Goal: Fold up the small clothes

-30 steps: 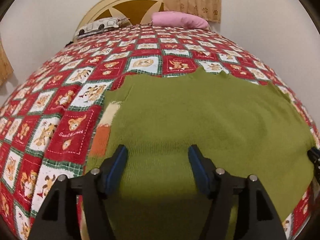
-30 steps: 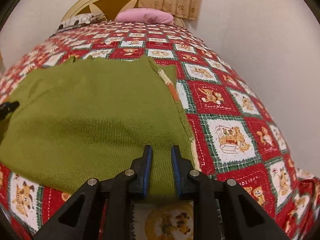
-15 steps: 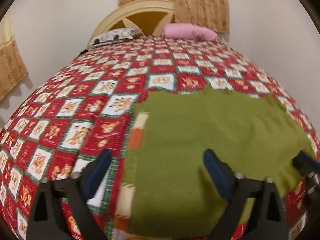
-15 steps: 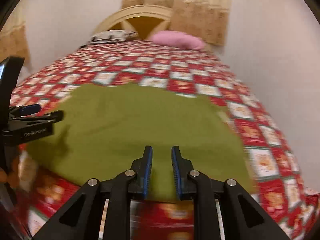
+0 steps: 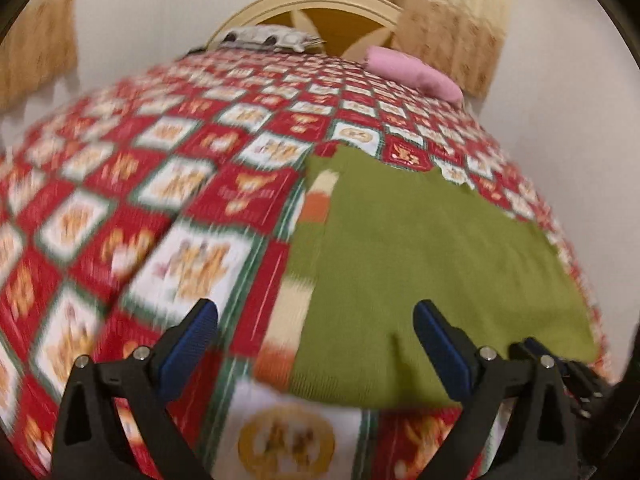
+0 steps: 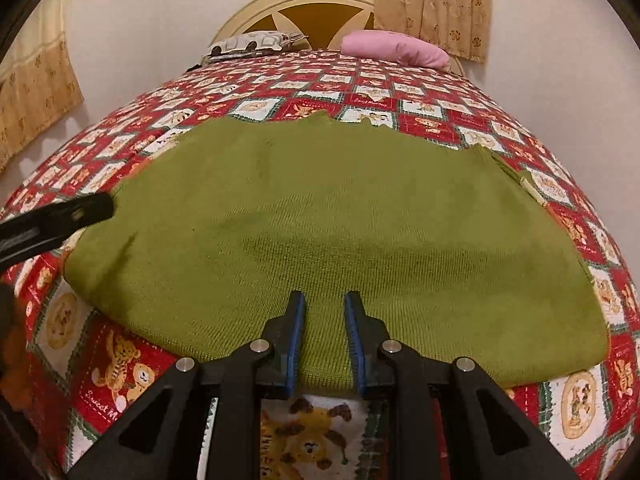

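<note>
Green sweater (image 6: 340,220) edges flat on bedspread (image 6: 400,96)

Matt green knitted garment (image 6: 340,216) lies on a printed cloth bedspread (image 6: 500,120); pink pillow (image 6: 394,49) looks smooth.

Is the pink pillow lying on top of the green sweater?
No, the pink pillow lies far back by the headboard, while the green sweater is spread near the front of the bed.

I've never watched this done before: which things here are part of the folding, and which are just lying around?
Part of the job:
green knitted garment
left gripper
right gripper

Just lying about:
pink pillow
patterned pillow
bedspread
curtain
</note>
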